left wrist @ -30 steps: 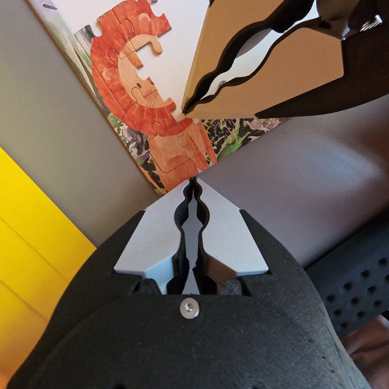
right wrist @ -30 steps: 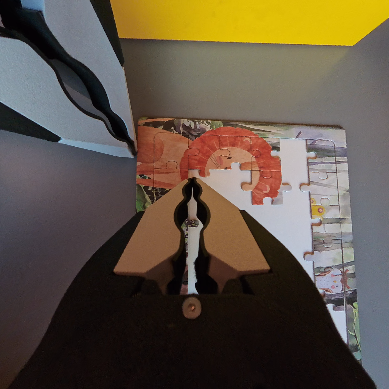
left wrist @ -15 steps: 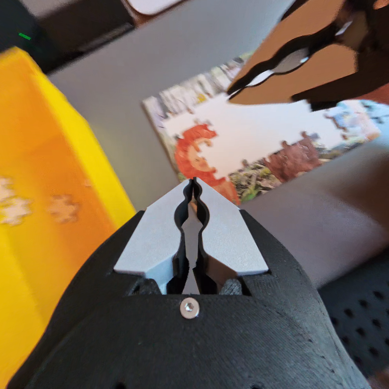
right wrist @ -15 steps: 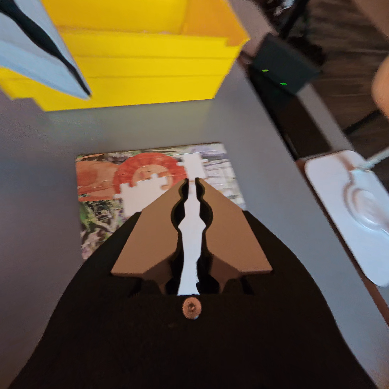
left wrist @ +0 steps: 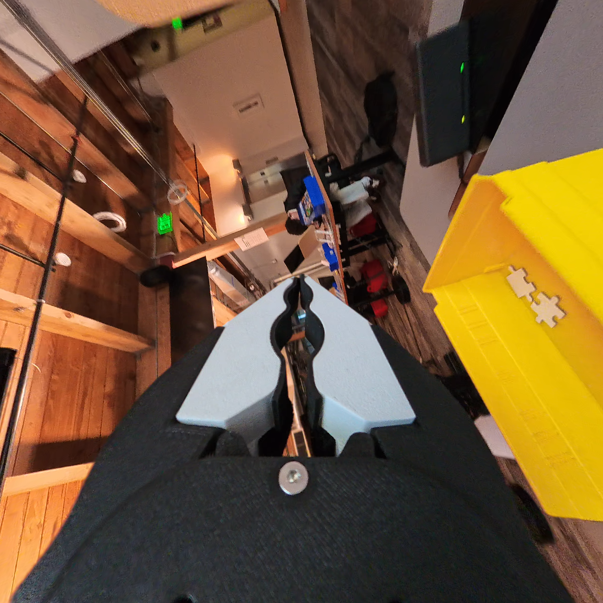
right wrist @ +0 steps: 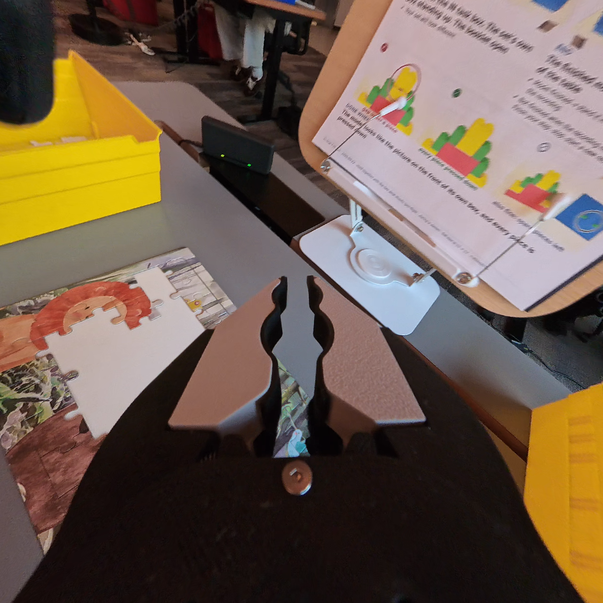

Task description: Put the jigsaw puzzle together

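The puzzle board (right wrist: 124,355) lies on the grey table at the left of the right wrist view. An orange lion (right wrist: 88,306) is partly assembled on it, with a large white bare area in the middle. My right gripper (right wrist: 297,281), with tan fingers, is raised above the board's right edge, slightly open and empty. My left gripper (left wrist: 299,281), with grey fingers, is shut and empty; it points out into the room, away from the table. Two loose puzzle pieces (left wrist: 535,298) lie face down in the yellow bin (left wrist: 509,375) to its right.
The yellow bin also shows at the back left in the right wrist view (right wrist: 81,176). A black box with green lights (right wrist: 238,150) sits behind the table. A document stand (right wrist: 368,270) holding an instruction page (right wrist: 456,130) stands at right. A second yellow object (right wrist: 567,489) is at lower right.
Both grippers have lifted off the puzzle and swung up. The left now faces the room beside the yellow bin. The right gripper's jaws have parted slightly.
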